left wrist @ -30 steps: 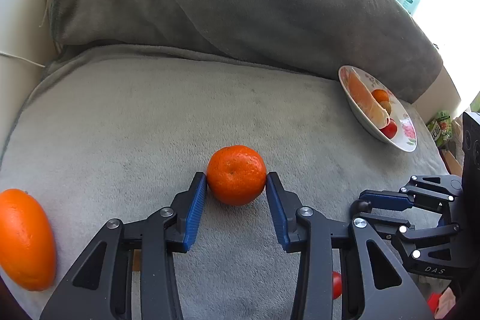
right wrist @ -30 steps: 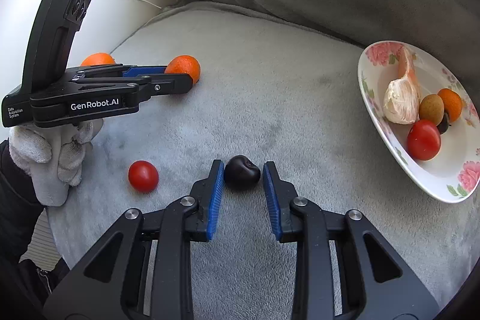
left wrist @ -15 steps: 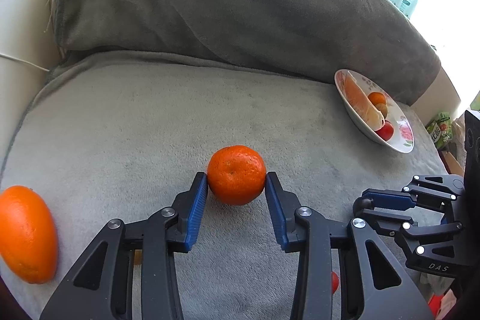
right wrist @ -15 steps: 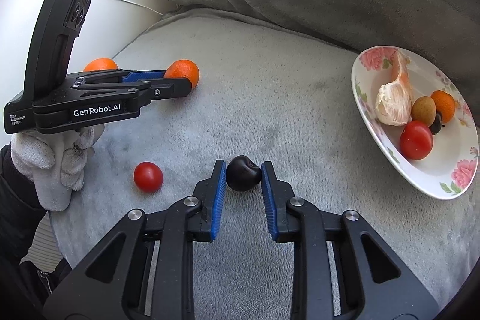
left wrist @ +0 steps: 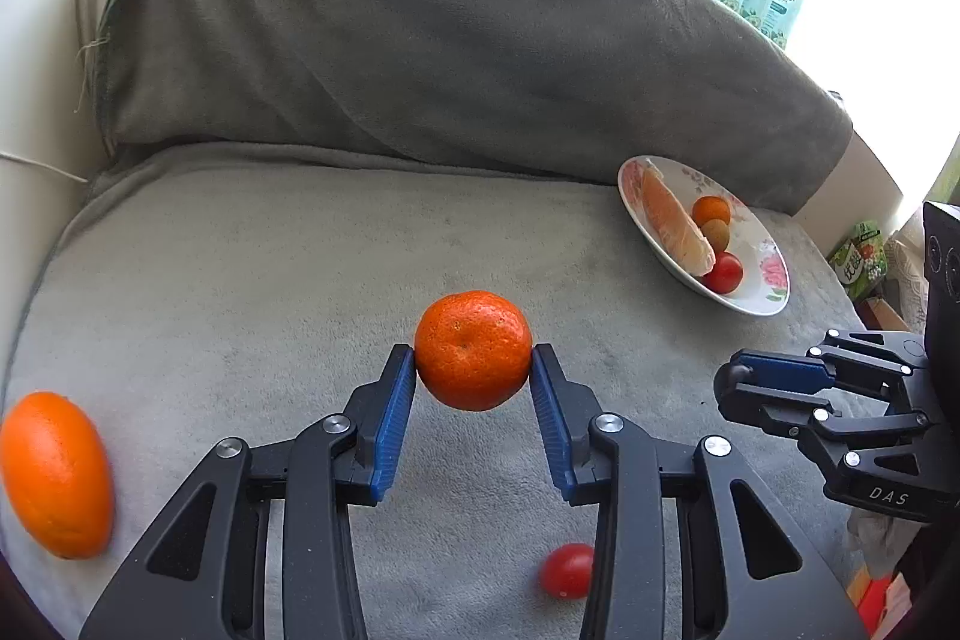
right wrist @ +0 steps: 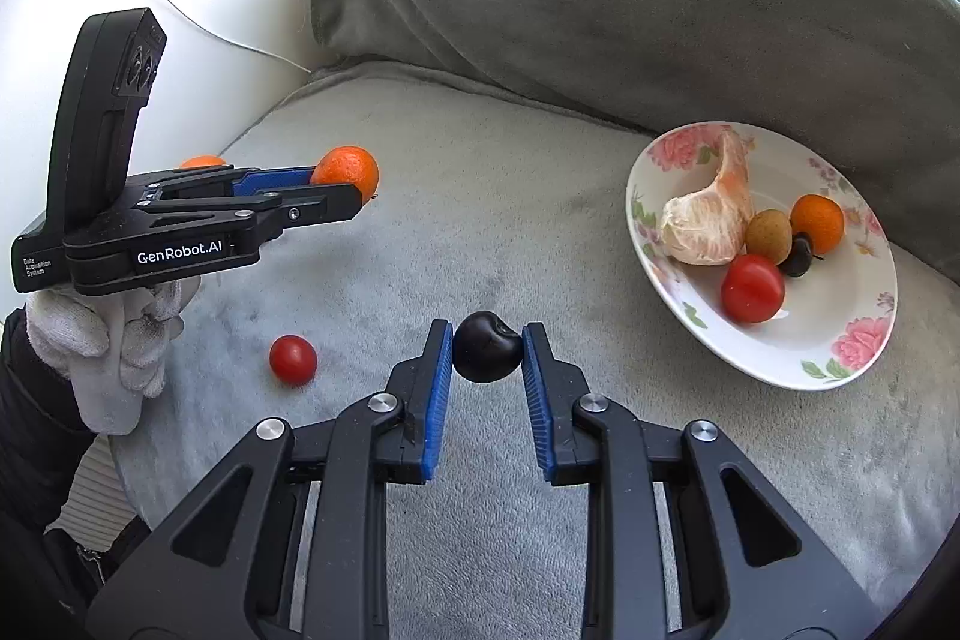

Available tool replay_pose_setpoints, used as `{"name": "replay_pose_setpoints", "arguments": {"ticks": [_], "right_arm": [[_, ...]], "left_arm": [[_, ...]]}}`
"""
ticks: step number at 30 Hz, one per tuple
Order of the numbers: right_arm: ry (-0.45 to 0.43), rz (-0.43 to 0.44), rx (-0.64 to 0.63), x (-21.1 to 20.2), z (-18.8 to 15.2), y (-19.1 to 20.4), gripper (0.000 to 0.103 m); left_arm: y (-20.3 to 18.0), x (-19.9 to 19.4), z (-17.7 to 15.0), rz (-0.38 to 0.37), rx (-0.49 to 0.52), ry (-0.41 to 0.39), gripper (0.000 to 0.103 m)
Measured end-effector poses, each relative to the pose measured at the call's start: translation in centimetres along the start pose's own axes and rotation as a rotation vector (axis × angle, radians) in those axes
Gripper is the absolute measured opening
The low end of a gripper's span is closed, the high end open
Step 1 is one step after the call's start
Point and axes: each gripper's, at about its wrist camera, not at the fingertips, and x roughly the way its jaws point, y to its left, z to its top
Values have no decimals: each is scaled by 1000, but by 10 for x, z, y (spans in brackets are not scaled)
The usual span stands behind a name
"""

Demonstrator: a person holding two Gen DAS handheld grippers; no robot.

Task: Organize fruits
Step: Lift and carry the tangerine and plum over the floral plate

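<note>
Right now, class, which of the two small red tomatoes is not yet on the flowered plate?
The red tomato lying loose on the grey blanket, below the left hand-held gripper. The other tomato already sits on the plate beside the peeled citrus piece.

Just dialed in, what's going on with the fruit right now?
A person works two tools at once. The left hand-held gripper is shut on a mandarin; the right hand-held gripper is shut on a dark cherry. A floral plate already holds several fruits. A cherry tomato and an orange lie on the grey blanket.
</note>
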Motion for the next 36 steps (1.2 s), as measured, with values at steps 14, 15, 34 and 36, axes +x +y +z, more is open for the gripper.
{"name": "replay_pose_setpoints", "arguments": {"ticks": [14, 15, 34, 36], "right_arm": [[-68, -60, 66, -35, 1, -42, 25], [-72, -65, 71, -37, 2, -45, 25], [-98, -114, 128, -47, 3, -93, 25], [-99, -116, 136, -46, 2, -98, 25]], "left_arm": [[-39, 2, 16, -43, 58, -20, 38], [-42, 3, 17, -47, 63, -21, 38], [-102, 27, 55, -104, 147, -31, 38], [-107, 30, 58, -110, 157, -32, 38]]}}
